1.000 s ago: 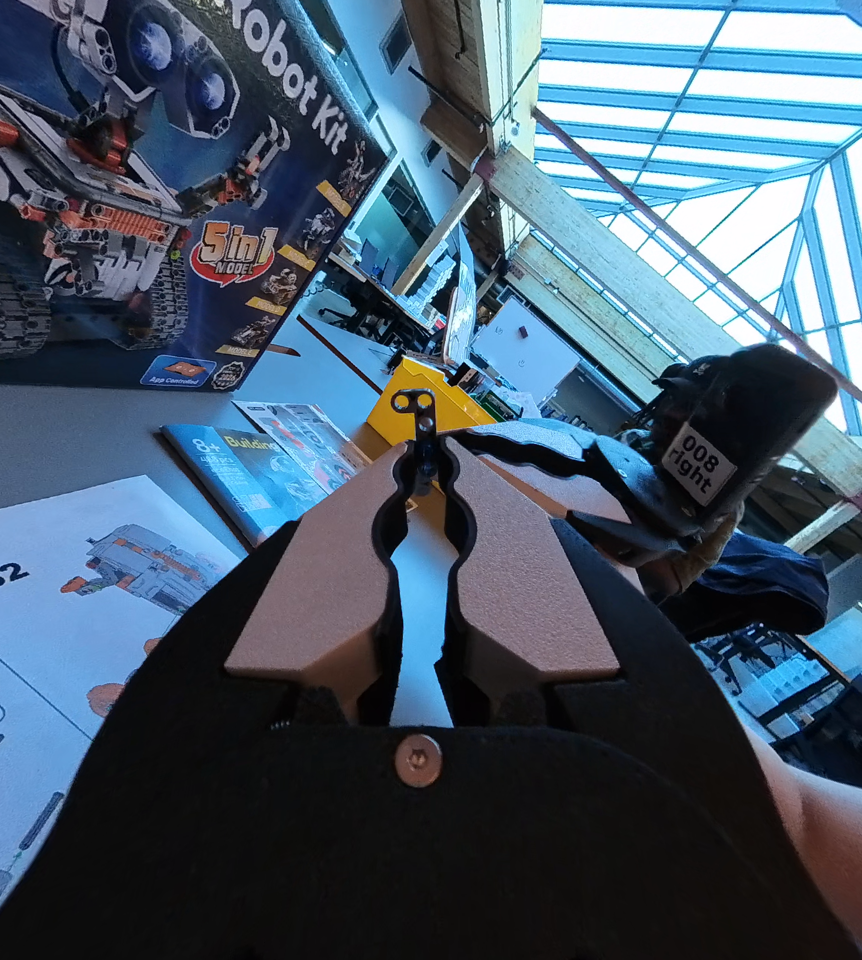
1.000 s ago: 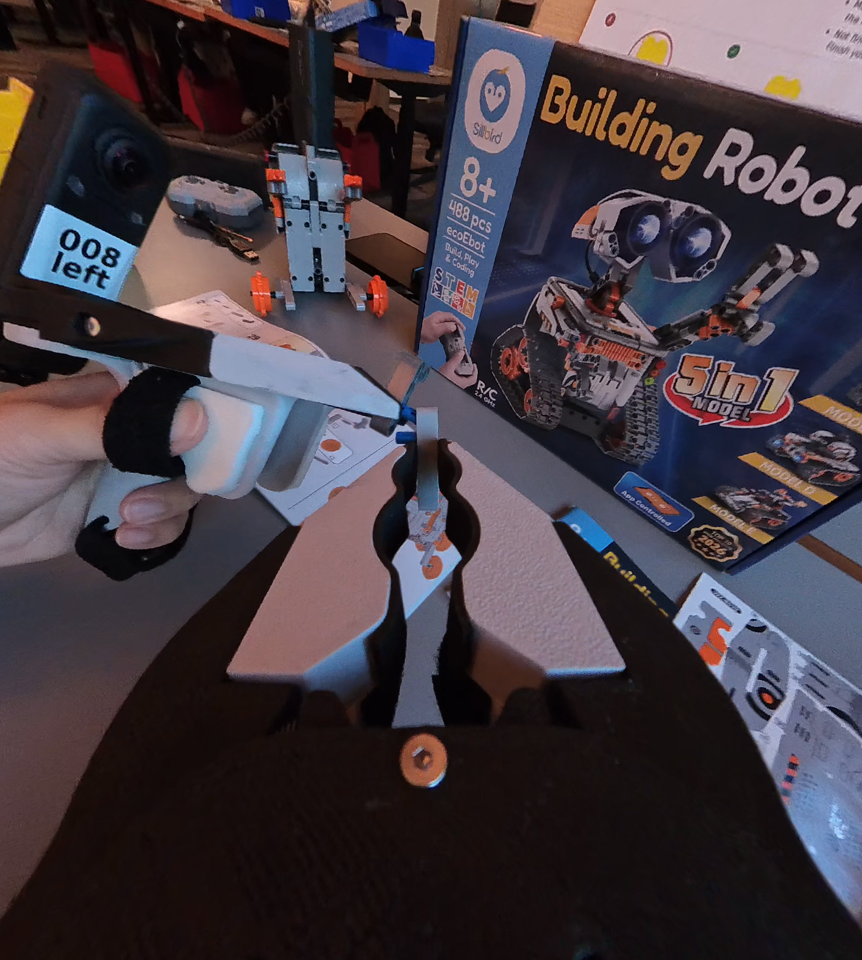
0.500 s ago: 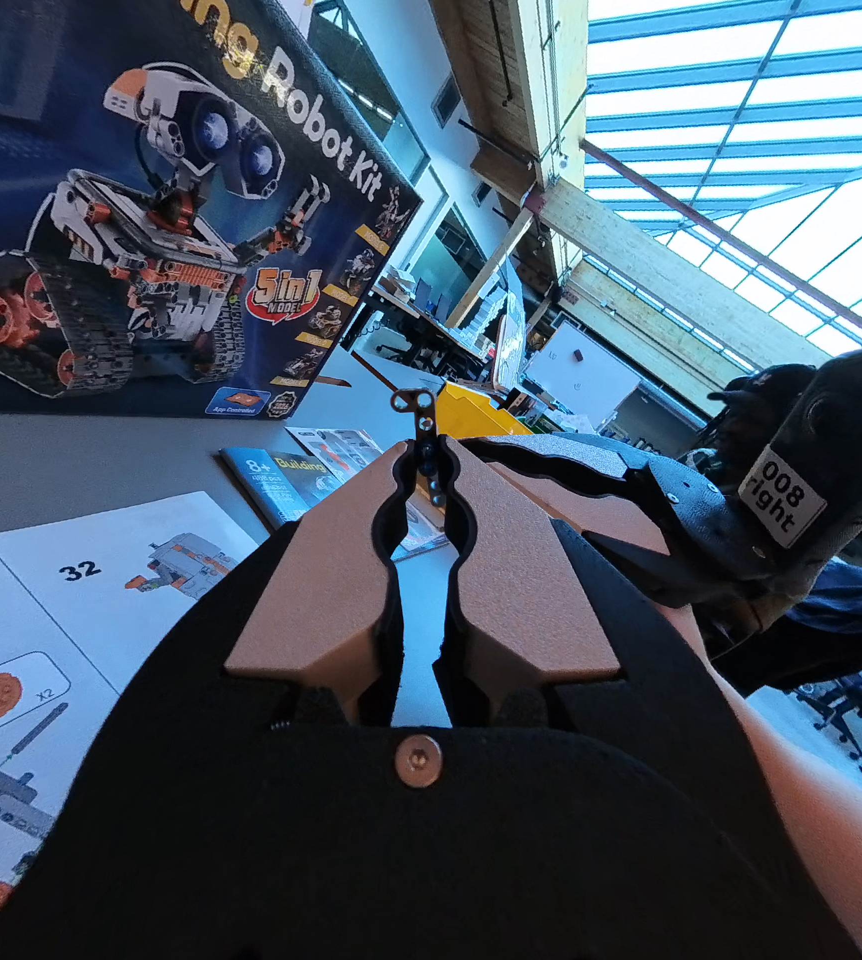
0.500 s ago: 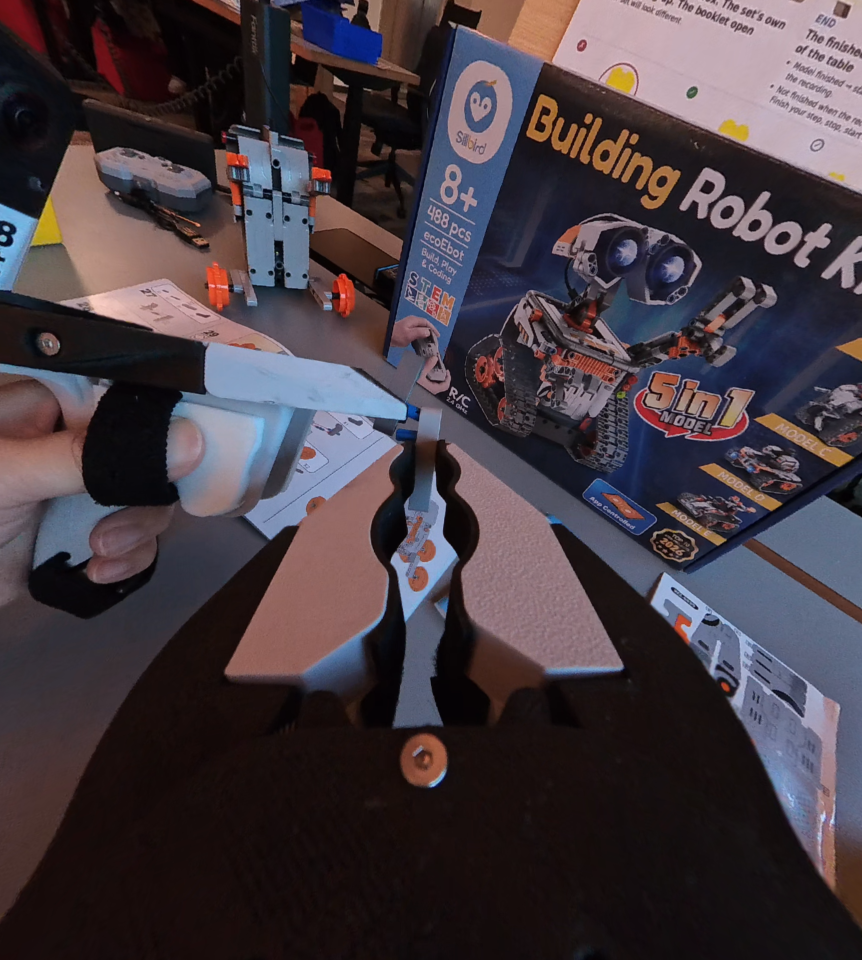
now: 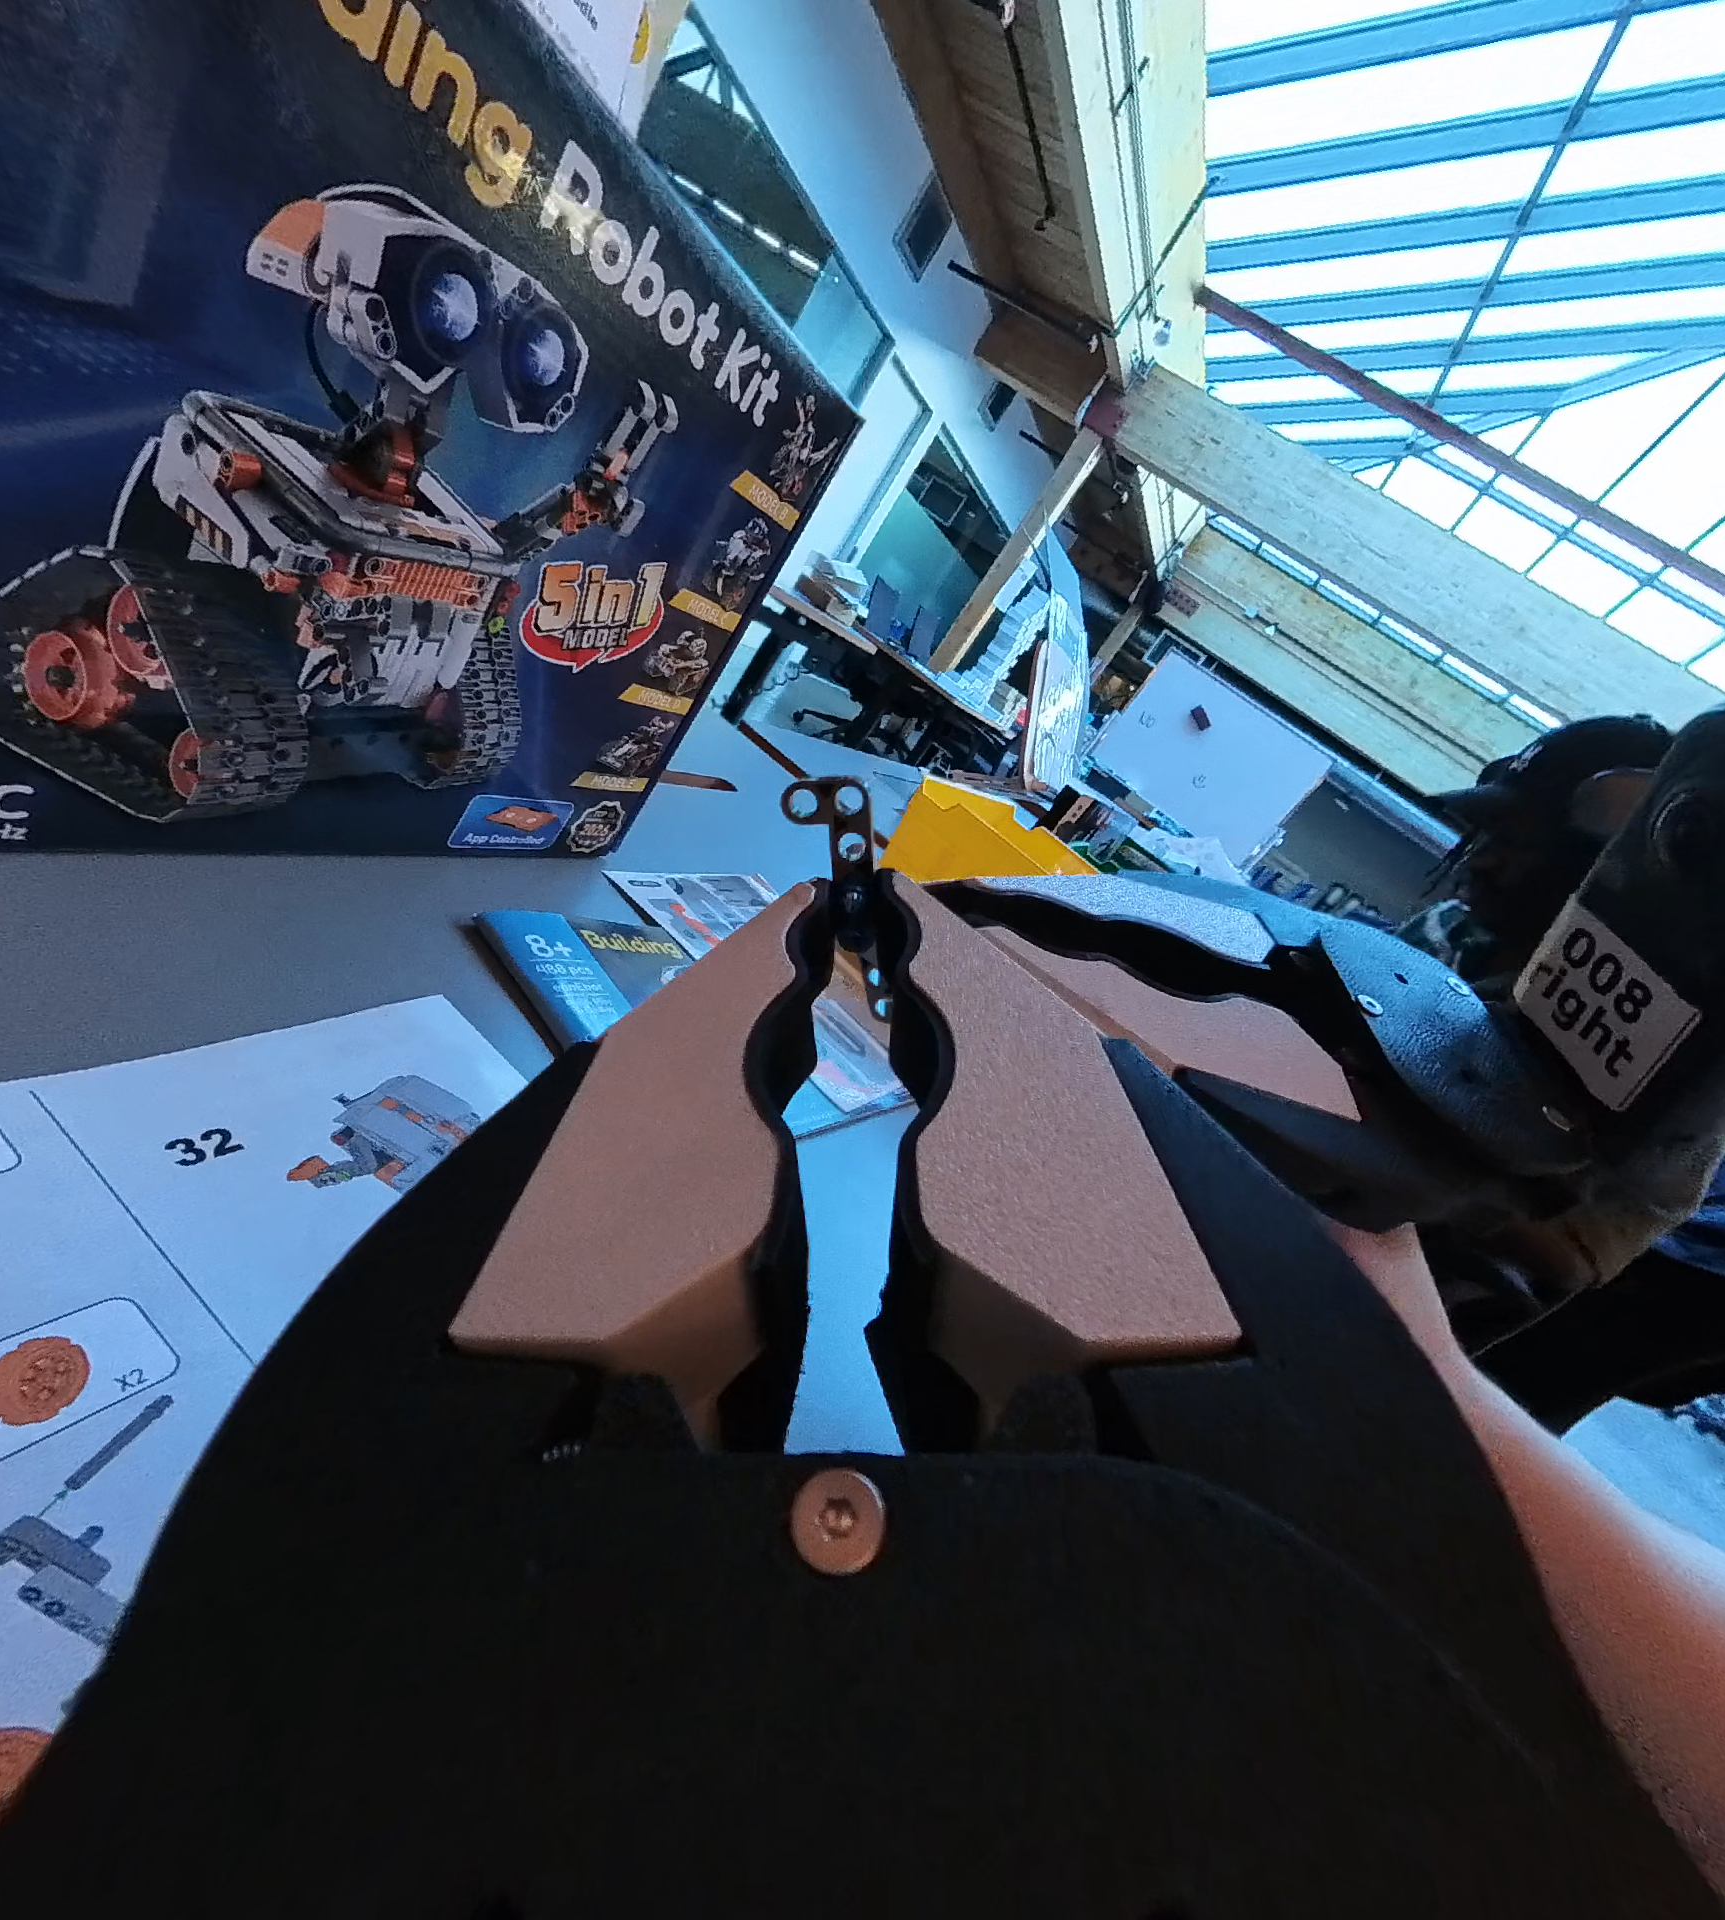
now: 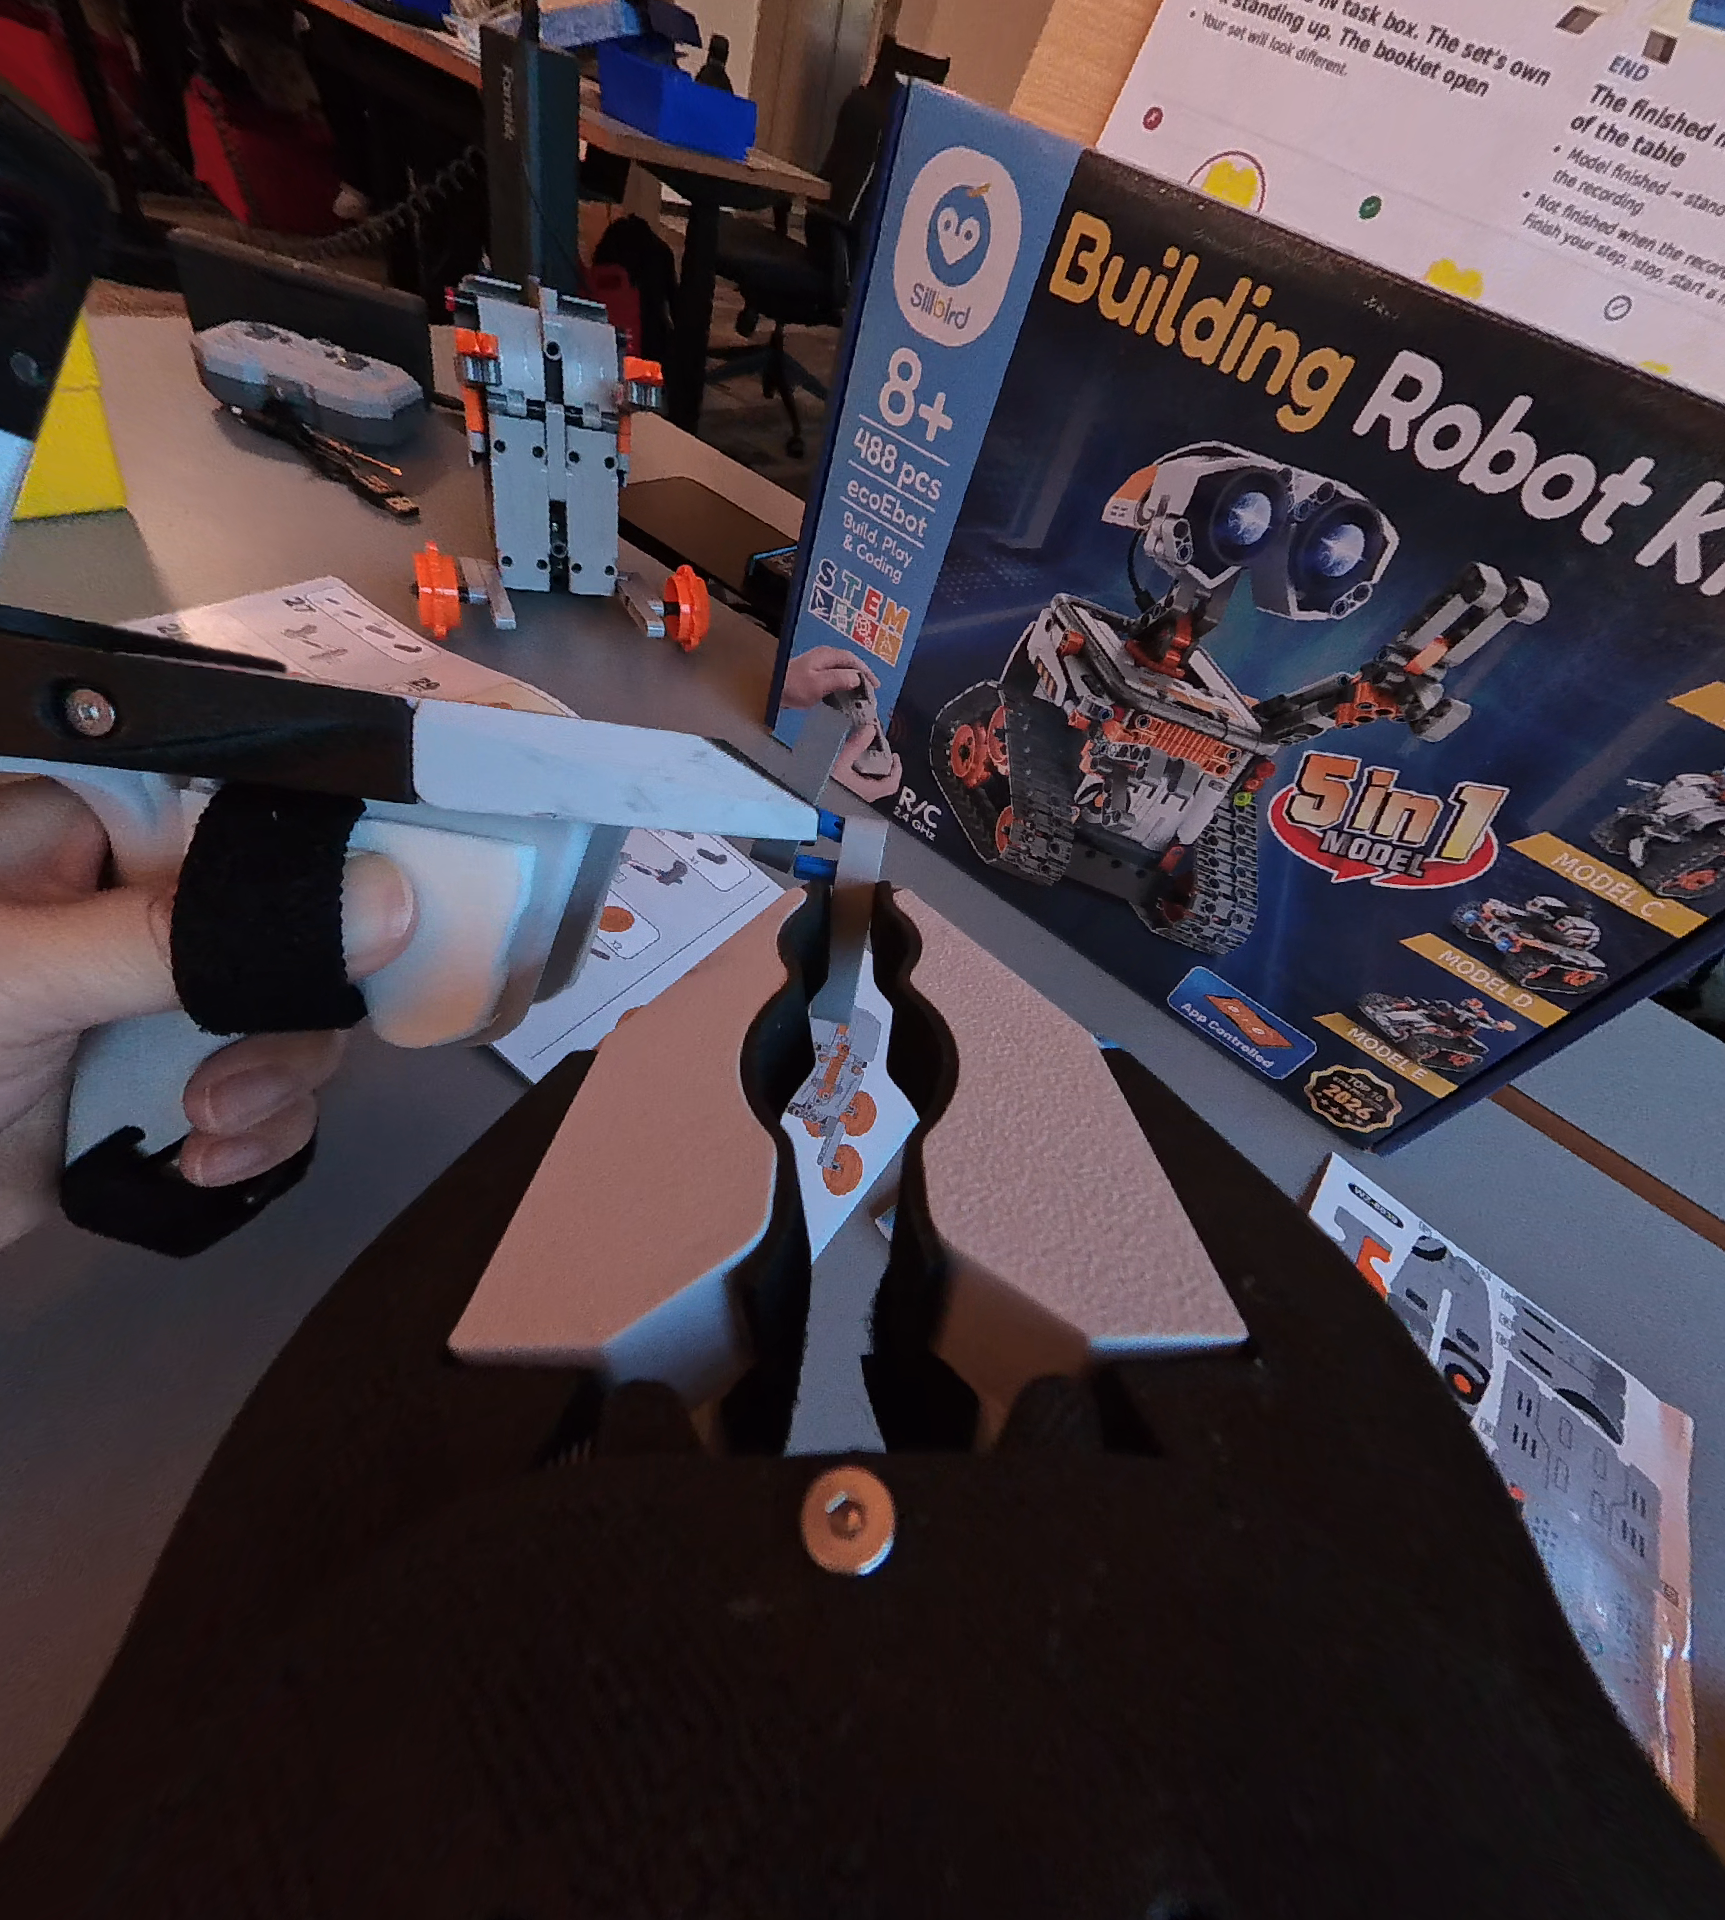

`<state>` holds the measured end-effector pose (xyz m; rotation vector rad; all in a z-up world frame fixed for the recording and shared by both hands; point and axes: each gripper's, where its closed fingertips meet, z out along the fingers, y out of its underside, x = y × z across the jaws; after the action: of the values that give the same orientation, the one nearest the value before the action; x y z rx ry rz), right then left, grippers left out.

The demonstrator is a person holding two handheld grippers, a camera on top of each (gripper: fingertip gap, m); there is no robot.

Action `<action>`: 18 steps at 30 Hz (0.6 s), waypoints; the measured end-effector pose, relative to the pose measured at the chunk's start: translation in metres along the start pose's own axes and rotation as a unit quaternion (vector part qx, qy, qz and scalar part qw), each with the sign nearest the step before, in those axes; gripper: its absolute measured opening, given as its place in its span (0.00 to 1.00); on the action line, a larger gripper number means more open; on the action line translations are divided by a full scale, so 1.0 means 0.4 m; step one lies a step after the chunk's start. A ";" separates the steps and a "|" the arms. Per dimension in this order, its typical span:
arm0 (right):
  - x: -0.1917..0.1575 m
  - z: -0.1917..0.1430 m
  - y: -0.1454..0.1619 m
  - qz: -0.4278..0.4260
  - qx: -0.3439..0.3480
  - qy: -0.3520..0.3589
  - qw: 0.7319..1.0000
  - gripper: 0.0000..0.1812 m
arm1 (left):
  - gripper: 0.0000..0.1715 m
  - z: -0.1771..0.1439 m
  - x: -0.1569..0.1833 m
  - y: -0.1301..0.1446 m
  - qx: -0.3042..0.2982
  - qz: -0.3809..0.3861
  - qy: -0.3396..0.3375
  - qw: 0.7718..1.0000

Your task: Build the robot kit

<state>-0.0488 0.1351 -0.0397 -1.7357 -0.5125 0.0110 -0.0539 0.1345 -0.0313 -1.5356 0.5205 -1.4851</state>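
The big kit box (image 6: 1357,644) stood at the back of the grey table (image 6: 110,1455), and it had slid further into the left wrist view than a second before. The half-built model (image 6: 551,468) sat upright beyond the open instruction sheet (image 5: 162,1195). Both tools had kept their hold: the right gripper (image 6: 842,899) pinched the grey beam (image 6: 853,914), while the left gripper (image 5: 853,899) was clamped on the beam's blue pin (image 6: 830,828).

Kit box (image 6: 1357,665) standing at table (image 6: 214,1403) rear, brick model (image 6: 551,457) left of it, open booklet (image 6: 629,914) before model
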 end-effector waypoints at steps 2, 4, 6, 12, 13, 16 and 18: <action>0.000 -0.003 -0.003 0.003 0.006 -0.005 1.000 0.03 | 0.03 0.000 0.004 -0.002 0.000 0.016 -0.004 1.000; -0.001 -0.005 -0.007 0.004 0.014 -0.010 1.000 0.03 | 0.03 -0.002 0.008 -0.005 0.003 0.027 -0.009 1.000; -0.002 -0.006 -0.010 0.001 0.018 -0.013 1.000 0.03 | 0.03 -0.003 0.009 -0.008 0.008 0.022 -0.008 1.000; -0.009 -0.007 -0.020 0.009 0.029 -0.019 0.999 0.03 | 0.03 -0.011 0.012 -0.017 0.022 0.017 -0.010 1.000; -0.009 -0.007 -0.023 0.011 0.030 -0.018 0.999 0.03 | 0.03 -0.012 0.013 -0.019 0.024 0.022 -0.013 0.999; -0.010 -0.006 -0.025 0.007 0.028 -0.003 1.000 0.03 | 0.03 -0.013 0.014 -0.022 0.029 0.034 -0.021 0.999; -0.011 -0.004 -0.026 0.010 0.027 0.004 1.000 0.03 | 0.03 -0.013 0.012 -0.024 0.038 0.026 -0.023 0.999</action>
<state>-0.0557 0.1335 -0.0307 -1.6867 -0.4856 0.0317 -0.0607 0.1337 -0.0215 -1.4825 0.4697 -1.4114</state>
